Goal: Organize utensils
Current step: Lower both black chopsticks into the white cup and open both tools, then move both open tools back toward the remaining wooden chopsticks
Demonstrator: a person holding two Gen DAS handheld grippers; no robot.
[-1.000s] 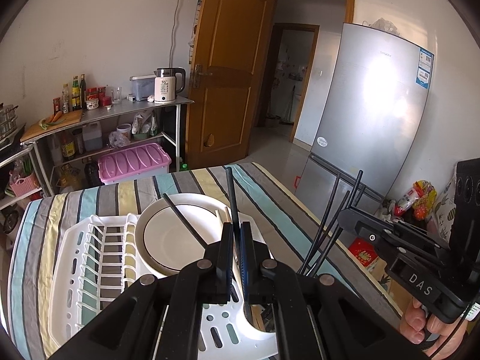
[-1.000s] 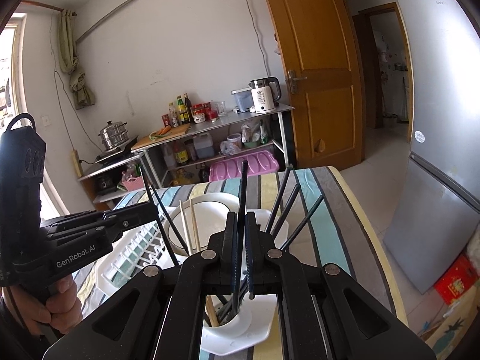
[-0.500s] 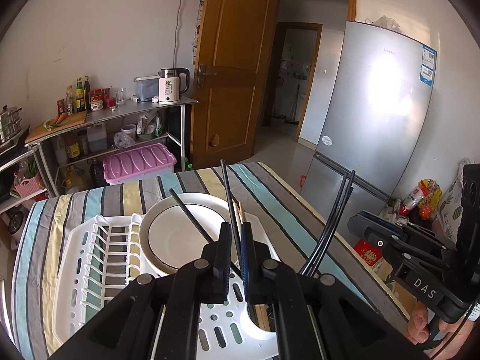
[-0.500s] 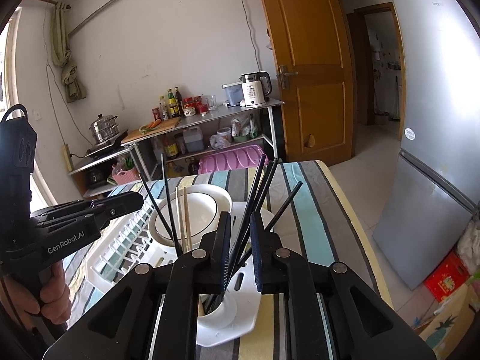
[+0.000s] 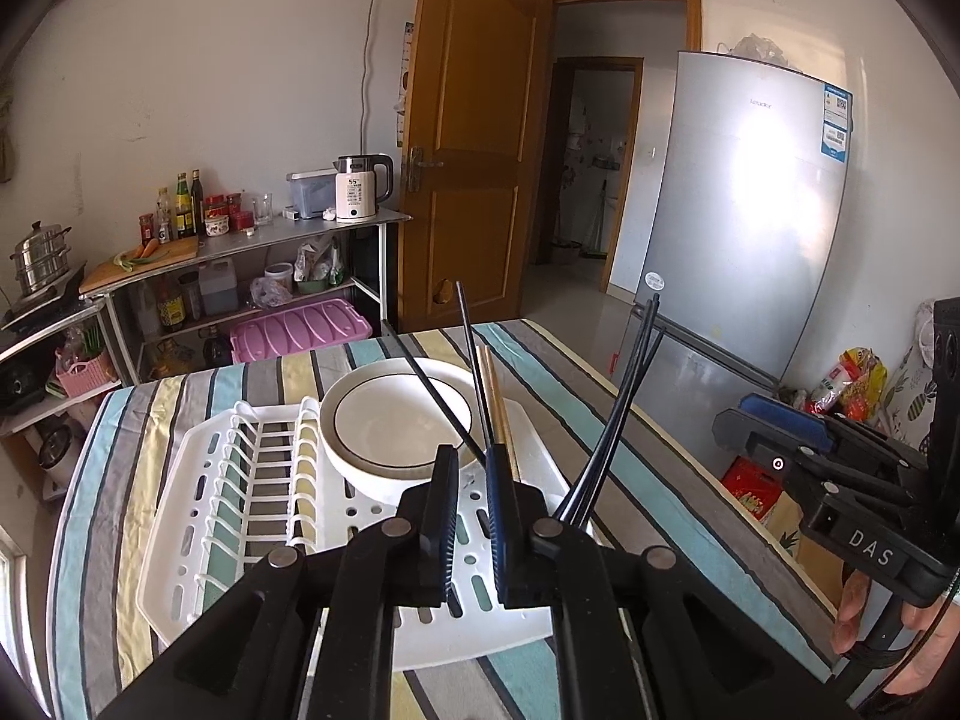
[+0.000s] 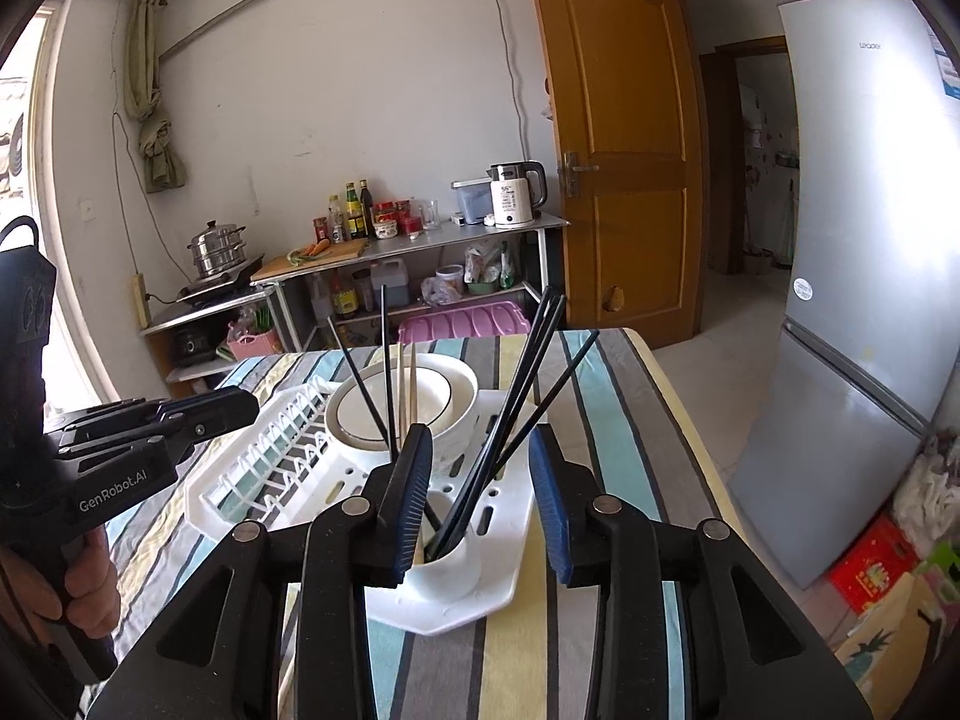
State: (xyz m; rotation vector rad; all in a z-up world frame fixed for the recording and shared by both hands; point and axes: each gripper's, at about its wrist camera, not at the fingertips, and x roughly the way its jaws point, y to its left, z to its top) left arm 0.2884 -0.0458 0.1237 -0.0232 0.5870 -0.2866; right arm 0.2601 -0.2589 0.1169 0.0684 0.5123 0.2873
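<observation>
A white cup [image 6: 447, 567] stands at the near end of a white dish rack [image 6: 516, 516] and holds several black chopsticks [image 6: 522, 384] and two wooden ones [image 6: 408, 384]. My right gripper [image 6: 480, 474] is open above the cup, jaws wide on either side of the black chopsticks, touching none. My left gripper [image 5: 471, 480] hovers over the rack [image 5: 198, 510] with its jaws a narrow gap apart and holds nothing; the black chopsticks [image 5: 624, 414] lean to its right.
Stacked white bowls [image 5: 390, 420] sit at the rack's far end on a striped tablecloth [image 5: 108, 468]. A shelf with a kettle [image 5: 360, 192] and bottles stands behind. A fridge [image 5: 738, 228] is at the right.
My right gripper has opened and let go of the black chopstick, which now stands in the cup. My left gripper has parted slightly and released its chopstick. Both have drawn back.
</observation>
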